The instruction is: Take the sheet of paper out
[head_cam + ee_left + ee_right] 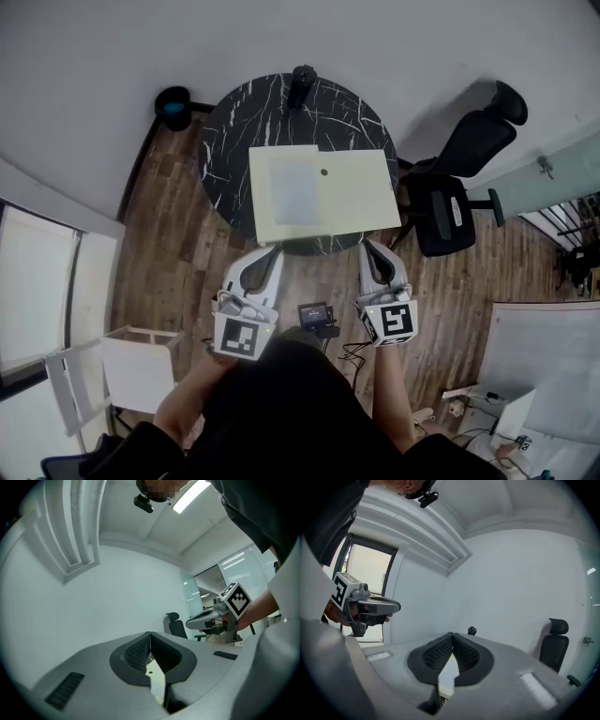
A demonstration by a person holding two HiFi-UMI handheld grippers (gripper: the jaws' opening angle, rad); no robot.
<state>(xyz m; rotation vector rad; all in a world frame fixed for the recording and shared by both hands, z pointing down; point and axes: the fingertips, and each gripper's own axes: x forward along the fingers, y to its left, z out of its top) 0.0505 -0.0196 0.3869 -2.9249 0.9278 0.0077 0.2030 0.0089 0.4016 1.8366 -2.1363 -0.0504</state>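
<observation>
One black marble table [234,141], round and veined, carries the pale yellow folder [352,197] just beyond both sets of fingertips.
Its long axis runs across them. The whitish sheet of paper [295,192] sits in its left half, straight ahead of the left gripper [266,253] and farther from the right gripper [371,247]. Both grippers have their ribbed pads [137,652] pressed together, with nothing between them.

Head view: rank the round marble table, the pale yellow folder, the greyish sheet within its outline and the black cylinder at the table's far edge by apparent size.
Largest to smallest:
1. round marble table
2. pale yellow folder
3. greyish sheet
4. black cylinder, seen nearly end-on, so this rank holds only for this view.
</observation>
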